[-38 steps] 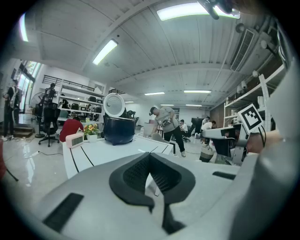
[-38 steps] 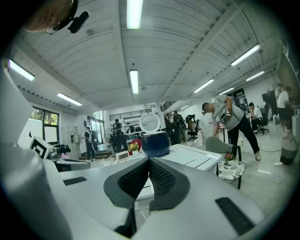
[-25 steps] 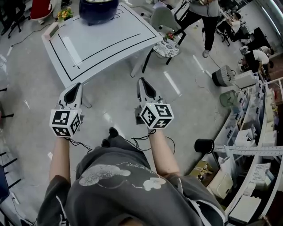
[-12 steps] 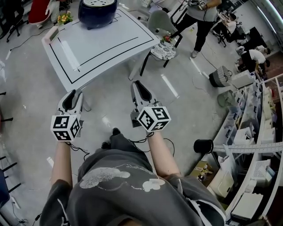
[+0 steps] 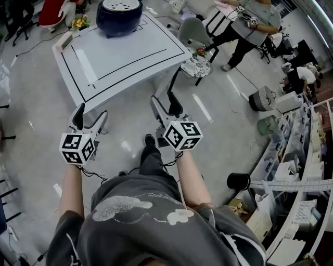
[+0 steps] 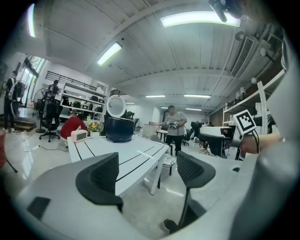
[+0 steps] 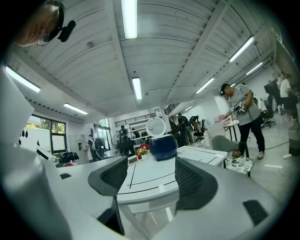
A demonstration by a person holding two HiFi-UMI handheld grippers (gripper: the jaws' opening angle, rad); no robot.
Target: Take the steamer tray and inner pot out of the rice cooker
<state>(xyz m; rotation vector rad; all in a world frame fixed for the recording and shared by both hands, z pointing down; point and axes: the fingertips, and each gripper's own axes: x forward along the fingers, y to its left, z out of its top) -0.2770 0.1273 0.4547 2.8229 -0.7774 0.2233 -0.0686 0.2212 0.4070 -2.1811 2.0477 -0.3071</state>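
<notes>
Pale floor runs bare from your jaws to a white table (image 5: 130,57) that stands ahead of both grippers, well apart from them. At its far end sits the dark blue rice cooker (image 5: 119,15) with its round white lid (image 6: 116,106) standing open. It shows beyond and between the jaws of the right gripper (image 5: 164,101), and beyond the left gripper (image 5: 91,114), nearer its left jaw. From this far you cannot make out the steamer tray and inner pot.

Both pairs of jaws have just been opening and now stand wide, with nothing between them.

Mind the reach: the cooker is at the table's far side, so stretching across the top could knock the raised lid or shove the cooker.

To the left of it stand a pink clock (image 6: 79,136) and flowers (image 5: 79,22). A cushioned chair (image 5: 195,54) sits by the table's right corner, and another person (image 5: 250,23) stands past it. None of these blocks your straight path.
</notes>
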